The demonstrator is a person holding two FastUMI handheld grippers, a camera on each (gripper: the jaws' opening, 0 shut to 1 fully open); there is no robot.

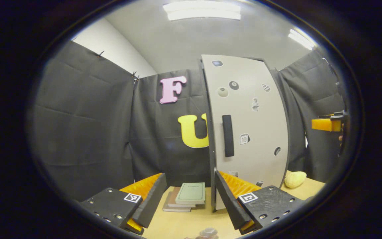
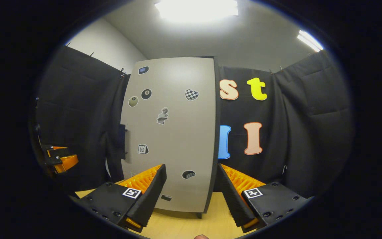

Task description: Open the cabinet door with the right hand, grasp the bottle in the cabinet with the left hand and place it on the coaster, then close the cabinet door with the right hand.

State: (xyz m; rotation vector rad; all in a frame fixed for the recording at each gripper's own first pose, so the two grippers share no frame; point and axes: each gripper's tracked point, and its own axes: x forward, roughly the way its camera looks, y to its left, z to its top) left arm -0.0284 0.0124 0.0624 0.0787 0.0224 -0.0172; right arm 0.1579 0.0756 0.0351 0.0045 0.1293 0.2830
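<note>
Mostly illegible: stickers on cabinet door (image 2: pixel 169 132), calendar sticker (image 2: pixel 142 149) reads "10". Left gripper (image 1: pixel 190 199) wide, empty, facing door handle (image 1: pixel 228 135). Right gripper (image 2: pixel 191 196) wide, empty, above tabletop (image 2: pixel 184 225).

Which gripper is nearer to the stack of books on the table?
Left. The left gripper is open just in front of the stack of books, which lies between its fingers in view. The right gripper faces the cabinet door, farther to the side.
</note>
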